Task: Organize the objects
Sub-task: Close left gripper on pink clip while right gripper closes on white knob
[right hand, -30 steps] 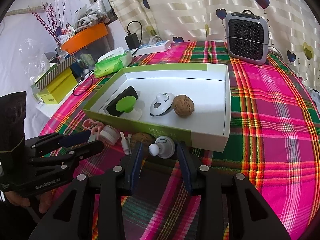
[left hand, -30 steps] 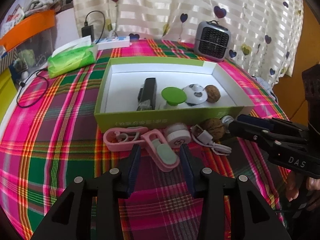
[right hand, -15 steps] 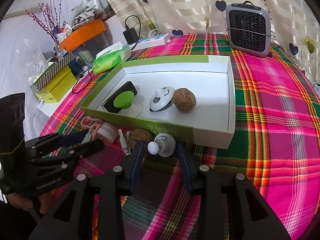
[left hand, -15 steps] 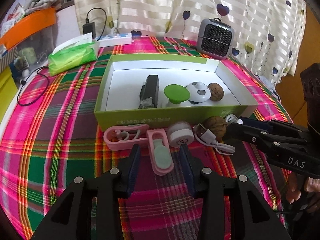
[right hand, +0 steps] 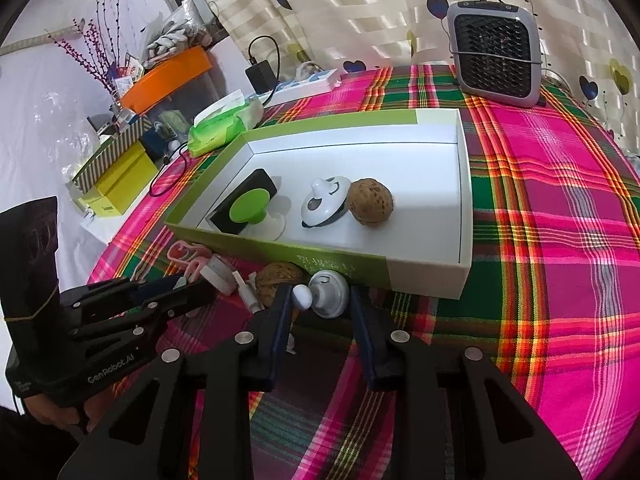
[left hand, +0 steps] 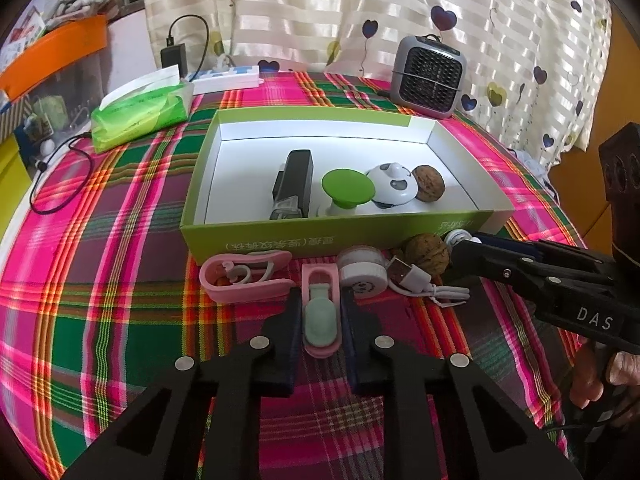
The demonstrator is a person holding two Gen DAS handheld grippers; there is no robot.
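heater (left hand: 429, 76) | tissue pack (left hand: 140, 114) | power strip (left hand: 226, 79) | plaid tablecloth (left hand: 100, 260)

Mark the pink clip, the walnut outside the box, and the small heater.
pink clip (left hand: 321, 312), left wrist view, on its mint centre tab.
walnut outside the box (left hand: 427, 253), left wrist view, shell top.
small heater (right hand: 496, 56), right wrist view, front grille.

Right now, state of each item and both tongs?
Green box: open, no lid.
Pink clip: on the cloth, pinched by left tongs.
Left tongs: shut on the clip.
Right tongs: closing around white knob, pads not visibly pressing yet.
Walnut outside: on the cloth, untouched.
Walnut in box: already stowed.
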